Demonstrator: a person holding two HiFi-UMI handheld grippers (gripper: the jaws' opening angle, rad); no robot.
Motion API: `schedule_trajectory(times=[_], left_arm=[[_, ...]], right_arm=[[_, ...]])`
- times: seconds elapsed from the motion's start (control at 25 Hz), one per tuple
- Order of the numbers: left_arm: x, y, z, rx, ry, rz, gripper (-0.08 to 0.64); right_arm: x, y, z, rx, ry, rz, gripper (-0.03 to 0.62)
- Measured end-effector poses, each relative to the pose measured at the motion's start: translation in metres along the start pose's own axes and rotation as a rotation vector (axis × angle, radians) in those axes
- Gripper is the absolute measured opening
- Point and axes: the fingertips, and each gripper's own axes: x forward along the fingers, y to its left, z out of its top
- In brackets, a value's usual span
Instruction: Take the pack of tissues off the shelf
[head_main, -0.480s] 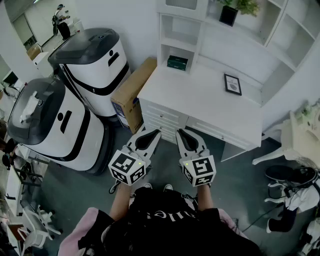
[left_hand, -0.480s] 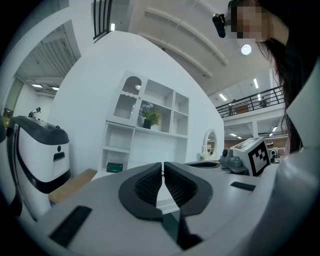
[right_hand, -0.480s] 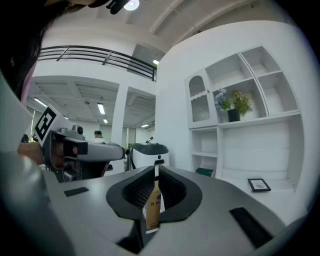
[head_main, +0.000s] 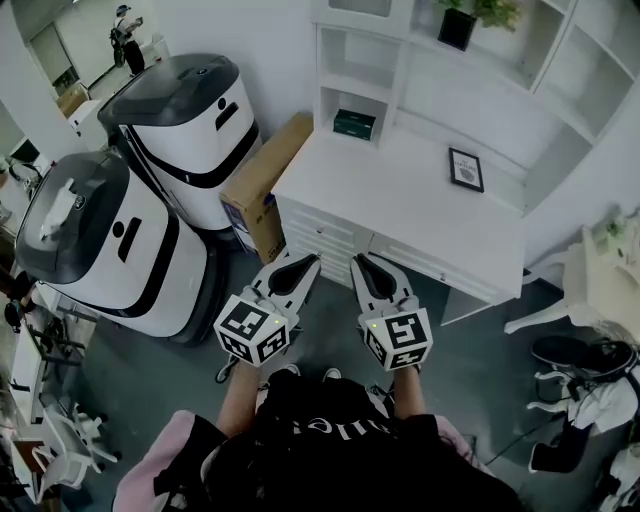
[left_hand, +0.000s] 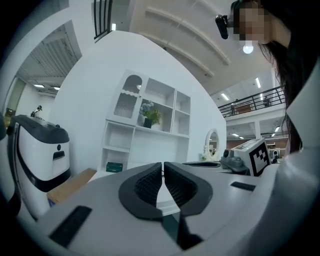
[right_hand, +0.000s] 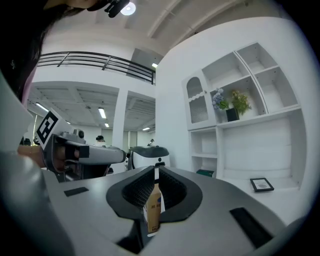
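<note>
The pack of tissues (head_main: 355, 123) is a small dark green pack lying in the lowest open cubby of the white shelf unit (head_main: 400, 60) above the white desk (head_main: 400, 200). It also shows small in the left gripper view (left_hand: 114, 167) and the right gripper view (right_hand: 205, 173). Both grippers are held side by side over the floor in front of the desk, well short of the pack. My left gripper (head_main: 310, 262) (left_hand: 163, 165) is shut and empty. My right gripper (head_main: 358, 262) (right_hand: 154, 170) is shut too, with nothing held; only the far cardboard box shows through its gap.
Two large white and black machines (head_main: 185, 120) (head_main: 100, 250) stand at the left. A cardboard box (head_main: 265, 185) leans against the desk's left end. A framed picture (head_main: 465, 168) lies on the desk, a potted plant (head_main: 460, 25) sits on a shelf. A white chair (head_main: 590, 280) and shoes (head_main: 580, 350) are at the right.
Both grippers have edged very slightly up and left in the head view. Their jaws stay shut.
</note>
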Motion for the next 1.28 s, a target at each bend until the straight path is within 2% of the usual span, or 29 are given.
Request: schedule_trajectory(times=[0.28,0.68,0.96,1.28], left_arm=[[0.012,-0.01,-0.003,0.009,-0.001,0.02,0.023],[0.034,-0.011,-0.013,0.026,0.051,0.016,0.023],[0.058,0.018,-0.019,0.02,0.072,0.0,0.023],[0.094,0.095,-0.016,0.021,0.077,-0.049,0.023]], right_arm=[[-0.007,-0.014,-0.003,0.019,-0.016,0.026,0.061],[0.0,-0.037,-0.016,0.067,-0.016,0.033,0.061],[0.031,-0.057,-0.024,0.082,0.002,0.015,0.061],[0.113,-0.078,-0.024,0.088,0.023,-0.024,0.061]])
